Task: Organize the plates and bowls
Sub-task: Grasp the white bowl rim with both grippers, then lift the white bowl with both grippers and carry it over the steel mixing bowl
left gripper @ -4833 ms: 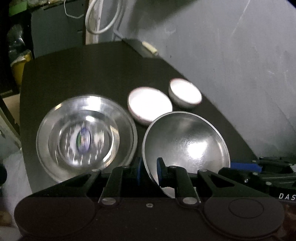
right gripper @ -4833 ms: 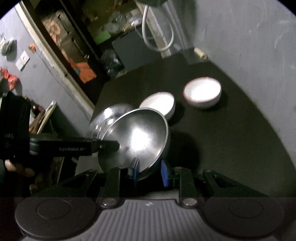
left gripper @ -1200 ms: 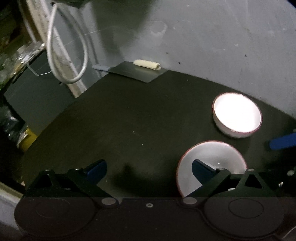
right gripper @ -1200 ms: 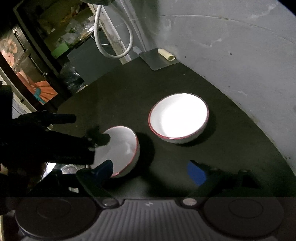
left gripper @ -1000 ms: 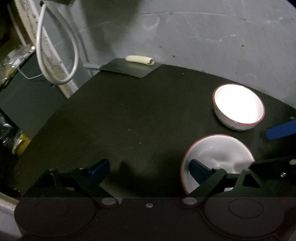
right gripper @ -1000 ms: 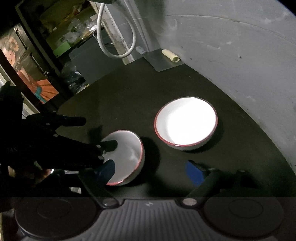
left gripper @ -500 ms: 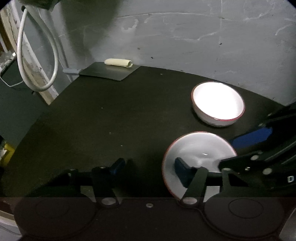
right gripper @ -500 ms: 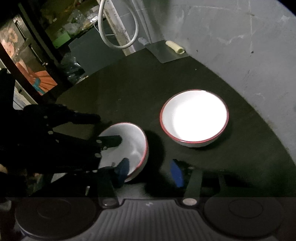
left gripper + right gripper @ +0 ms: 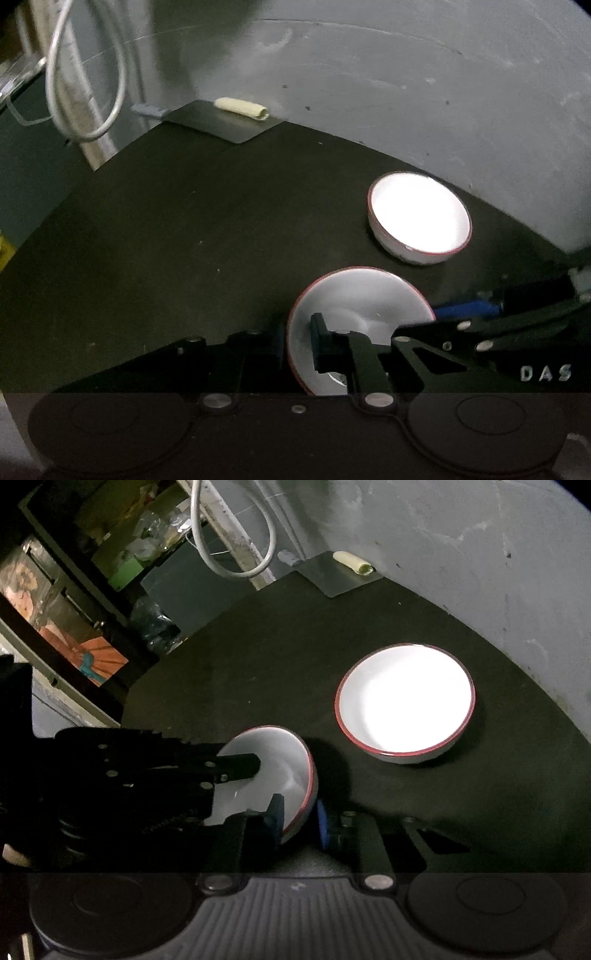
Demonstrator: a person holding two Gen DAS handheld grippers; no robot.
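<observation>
Both of your hand-held grippers are on the same bowl. The left hand-held gripper (image 9: 297, 343) has one finger inside and one outside the near bowl (image 9: 360, 306), clamped on its wall at about 9 o'clock. The right hand-held gripper (image 9: 299, 821) straddles the rim on the opposite side, around 5 o'clock in its own view; its jaws are closing, with the red-edged wall between the blue pads (image 9: 322, 825) and the outer pad looking just shy of it. The bowl sits tilted on the dark worktop (image 9: 184, 240), its mouth turned toward the left tool.

Just beyond, toward 1 o'clock, stands the second bowl (image 9: 404, 703) — upright, white inside with a red rim, apart from the near one. The grey wall (image 9: 406, 92) runs close behind it.

At 12 o'clock, in the far corner of the worktop, lies a thin grey sheet (image 9: 218, 123) with a small pale roll (image 9: 242, 108) on it. A white cable loop (image 9: 236, 535) hangs beside that corner — well clear of the bowls. Cluttered shelves (image 9: 110, 554) fill the dark space at 10 o'clock.
</observation>
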